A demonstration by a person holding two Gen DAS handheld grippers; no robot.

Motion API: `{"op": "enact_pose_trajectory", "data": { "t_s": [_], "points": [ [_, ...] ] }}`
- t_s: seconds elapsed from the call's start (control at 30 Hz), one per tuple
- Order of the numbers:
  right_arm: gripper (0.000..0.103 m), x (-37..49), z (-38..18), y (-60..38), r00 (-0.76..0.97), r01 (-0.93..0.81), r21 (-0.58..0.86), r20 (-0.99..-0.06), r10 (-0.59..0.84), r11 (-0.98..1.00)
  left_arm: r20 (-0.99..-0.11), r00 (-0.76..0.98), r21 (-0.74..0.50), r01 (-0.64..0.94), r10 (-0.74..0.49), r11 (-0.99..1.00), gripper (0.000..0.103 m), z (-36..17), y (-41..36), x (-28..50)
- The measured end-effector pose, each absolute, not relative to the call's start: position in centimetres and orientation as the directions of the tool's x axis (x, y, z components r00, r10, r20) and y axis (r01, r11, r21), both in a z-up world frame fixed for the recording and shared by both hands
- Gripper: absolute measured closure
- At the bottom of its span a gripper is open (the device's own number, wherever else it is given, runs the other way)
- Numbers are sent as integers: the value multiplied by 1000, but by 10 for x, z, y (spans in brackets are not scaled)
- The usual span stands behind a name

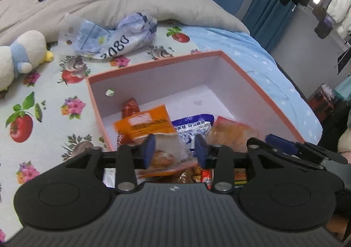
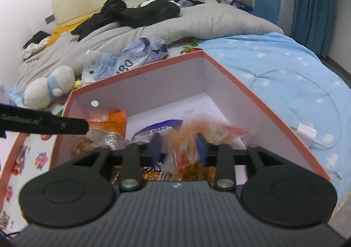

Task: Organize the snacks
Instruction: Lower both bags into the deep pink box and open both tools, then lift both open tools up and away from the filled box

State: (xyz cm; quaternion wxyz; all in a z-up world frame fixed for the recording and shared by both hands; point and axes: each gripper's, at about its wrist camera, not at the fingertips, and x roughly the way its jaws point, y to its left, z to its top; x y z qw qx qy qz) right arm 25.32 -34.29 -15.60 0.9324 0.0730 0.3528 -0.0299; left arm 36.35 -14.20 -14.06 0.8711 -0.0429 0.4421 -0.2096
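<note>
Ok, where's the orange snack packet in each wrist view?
Left wrist: orange snack packet lower centre, between the left gripper fingers, over the box.
Right wrist: left of centre, inside the box's left wall.
Shared landmark: round hole in that wall.

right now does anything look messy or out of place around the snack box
Yes. A crumpled blue and white plastic bag lies loose on the bed behind the pink box, not in it. Inside, the snack packets sit jumbled toward the near side, with the far half bare.
</note>
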Motion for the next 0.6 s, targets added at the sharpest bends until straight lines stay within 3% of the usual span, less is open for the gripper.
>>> {"op": "enact_pose_trajectory", "data": {
  "t_s": [0.07, 0.6],
  "points": [
    [44, 247, -149, -342, 761, 103, 120, -649, 0, 987, -742, 537, -258, 324, -401, 910, 47, -133, -138, 358],
    [44, 164, -73, -328, 857, 78, 156, -516, 14, 985, -617, 670, -229, 349, -413, 909, 47, -42, -107, 254]
  ]
}}
